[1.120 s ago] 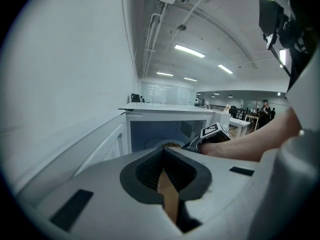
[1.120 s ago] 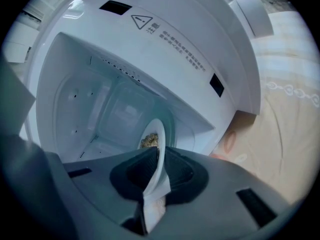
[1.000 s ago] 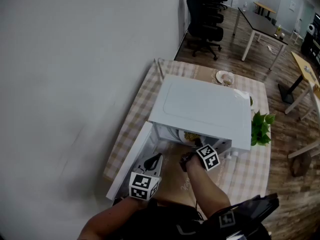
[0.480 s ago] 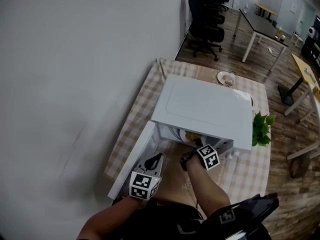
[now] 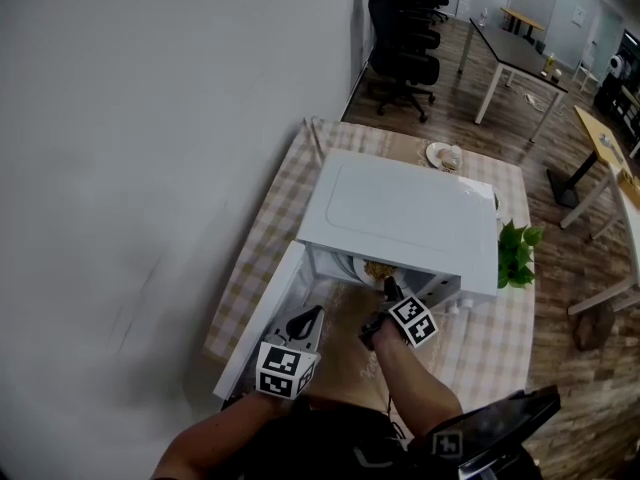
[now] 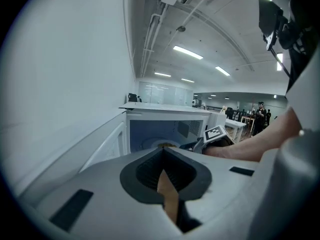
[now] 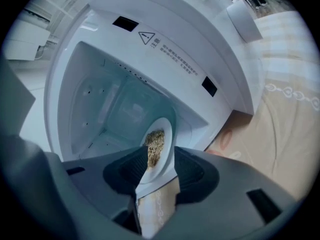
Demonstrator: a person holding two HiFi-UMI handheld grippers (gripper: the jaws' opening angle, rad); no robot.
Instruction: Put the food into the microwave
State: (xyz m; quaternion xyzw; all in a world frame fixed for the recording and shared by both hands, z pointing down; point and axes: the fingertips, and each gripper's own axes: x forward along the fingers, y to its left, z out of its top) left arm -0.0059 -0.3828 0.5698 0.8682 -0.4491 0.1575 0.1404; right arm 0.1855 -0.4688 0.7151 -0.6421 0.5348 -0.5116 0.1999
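Plate of food released just inside the open microwave

The plate (image 7: pixel 161 153) sits in the microwave (image 5: pixel 400 213) cavity, its near rim between the right gripper's (image 7: pixel 155 170) jaws, which have just been spreading wide, apparently to release it. The left gripper's (image 6: pixel 163 170) jaws are pressed together, empty, beside the microwave's door (image 5: pixel 262 318).

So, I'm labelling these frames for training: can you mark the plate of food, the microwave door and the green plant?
plate of food (image 7: pixel 164 158), right gripper view, bare white part beside the food.
microwave door (image 5: pixel 264 310), head view, middle of the open panel.
green plant (image 5: pixel 515 253), head view, its leaves.
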